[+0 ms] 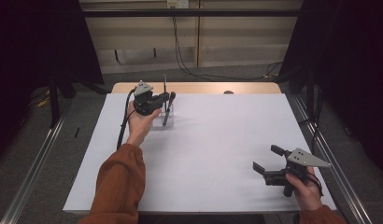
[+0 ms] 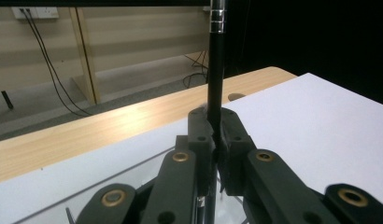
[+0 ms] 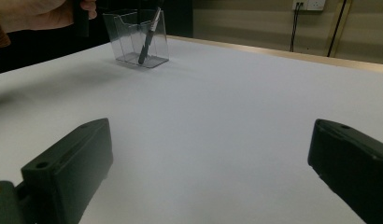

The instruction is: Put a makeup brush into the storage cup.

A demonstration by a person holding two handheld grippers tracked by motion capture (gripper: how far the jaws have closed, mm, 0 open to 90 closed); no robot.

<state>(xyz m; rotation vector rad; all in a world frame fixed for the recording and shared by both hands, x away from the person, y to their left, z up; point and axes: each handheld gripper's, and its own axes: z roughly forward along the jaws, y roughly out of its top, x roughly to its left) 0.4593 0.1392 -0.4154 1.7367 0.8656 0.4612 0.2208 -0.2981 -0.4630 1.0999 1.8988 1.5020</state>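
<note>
Black pen [image 2: 216, 79] with silver bands, clear holder [image 3: 136, 39], white table [image 1: 217, 154], rust-orange sleeve [image 1: 119, 182].

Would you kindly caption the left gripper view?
Left gripper clamps an upright black pen above the white table.

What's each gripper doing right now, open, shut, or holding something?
Left gripper: shut on the upright black pen, above the clear holder.
Right gripper: open, holding nothing.
</note>
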